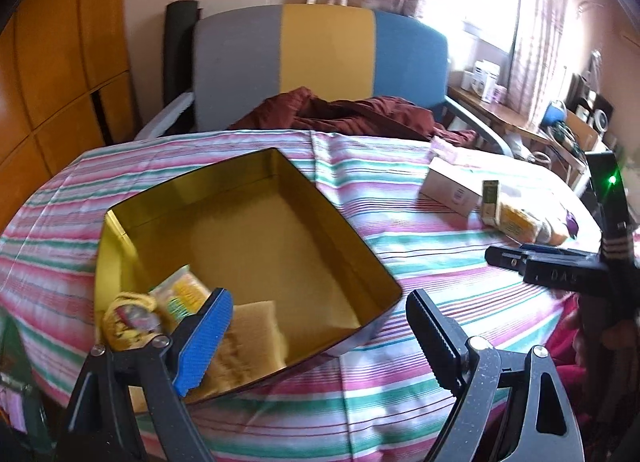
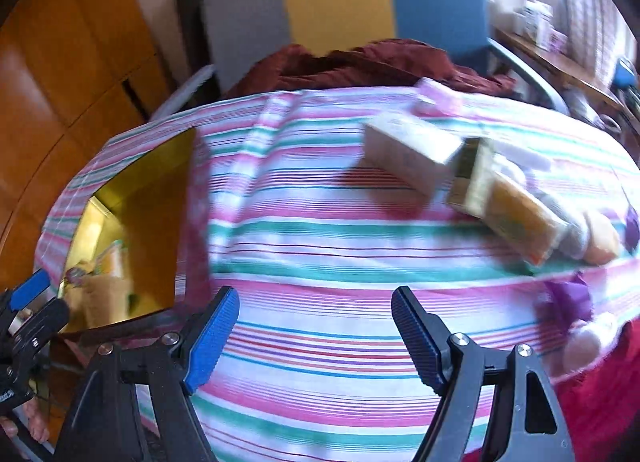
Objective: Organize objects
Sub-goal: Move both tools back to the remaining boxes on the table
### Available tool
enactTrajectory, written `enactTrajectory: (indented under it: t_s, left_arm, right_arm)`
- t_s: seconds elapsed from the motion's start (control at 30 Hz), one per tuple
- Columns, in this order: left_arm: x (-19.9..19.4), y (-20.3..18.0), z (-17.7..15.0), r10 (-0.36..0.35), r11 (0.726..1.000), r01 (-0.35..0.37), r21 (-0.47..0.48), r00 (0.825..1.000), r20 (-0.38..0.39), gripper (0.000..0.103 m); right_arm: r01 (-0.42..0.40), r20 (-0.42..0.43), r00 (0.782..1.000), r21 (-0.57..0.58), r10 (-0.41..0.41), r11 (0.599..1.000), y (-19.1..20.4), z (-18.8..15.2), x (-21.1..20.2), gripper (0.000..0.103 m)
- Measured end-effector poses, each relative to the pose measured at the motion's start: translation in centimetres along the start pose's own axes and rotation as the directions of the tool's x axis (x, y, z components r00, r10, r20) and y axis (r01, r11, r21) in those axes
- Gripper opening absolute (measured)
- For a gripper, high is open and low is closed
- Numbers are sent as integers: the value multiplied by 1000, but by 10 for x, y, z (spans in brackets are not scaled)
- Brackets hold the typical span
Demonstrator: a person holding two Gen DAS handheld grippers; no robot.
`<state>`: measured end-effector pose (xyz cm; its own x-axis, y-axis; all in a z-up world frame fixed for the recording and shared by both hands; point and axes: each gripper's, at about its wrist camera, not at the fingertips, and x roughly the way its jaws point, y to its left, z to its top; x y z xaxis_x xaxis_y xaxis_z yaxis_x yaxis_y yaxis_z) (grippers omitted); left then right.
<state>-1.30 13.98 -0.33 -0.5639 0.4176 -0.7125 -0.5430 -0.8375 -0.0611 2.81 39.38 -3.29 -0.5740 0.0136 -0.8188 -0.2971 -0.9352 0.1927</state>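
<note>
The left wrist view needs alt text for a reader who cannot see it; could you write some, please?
An open left gripper hangs over a gold tin holding a few packets on a striped tablecloth. More boxes lie far right.

Your left gripper (image 1: 320, 336) points forward and downward, its jaws set wide apart with nothing between them; the blue-padded finger (image 1: 204, 346) stands to one side, the dark ribbed finger (image 1: 434, 342) to the other. Your right gripper (image 2: 316, 336) is tilted more steeply downward, jaws likewise spread and empty, both blue pads (image 2: 210, 342) facing inward. In the left wrist view, the right gripper lies beyond the ribbed finger's outer side. The two grippers sit side by side without touching.
</note>
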Motion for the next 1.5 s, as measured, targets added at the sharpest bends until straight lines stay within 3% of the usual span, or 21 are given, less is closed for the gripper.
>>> enactTrajectory:
  t_s: [0.33,0.63,0.9,1.07,1.17,1.23,1.33,1.43,1.5]
  left_arm:
    - [25,-46,13,-82,993,85,86,996,-40,89]
    - [48,-76,16,-121,982,133,137,988,-95,90]
    - [64,-88,16,-127,978,147,145,983,-135,90]
    - [74,-88,20,-128,979,150,135,979,-156,90]
    - [79,-86,22,-131,981,152,123,977,-166,90]
    - [83,-85,24,-133,982,154,113,976,-172,90]
    - [90,-86,28,-142,982,162,94,972,-187,90]
    - [98,-90,30,-142,982,163,95,970,-197,90]
    - [102,-92,32,-141,982,164,98,969,-202,90]
  right_arm:
    - [69,21,997,186,-74,980,-86,17,-23,80]
    - [134,25,989,275,-146,952,-145,29,-35,80]
    - [81,47,995,127,-87,989,-140,73,-7,80]
    - [77,16,997,-158,-75,984,-108,91,23,80]
    - [122,-37,988,-384,-148,915,-85,89,41,84]
    - [159,-54,972,-561,-227,812,-69,81,54,85]
    - [230,-13,939,-719,-345,656,-59,72,70,86]
    - [208,-21,933,-783,-358,587,-53,70,84,86]
    - [204,-13,934,-801,-356,563,-50,71,91,85]
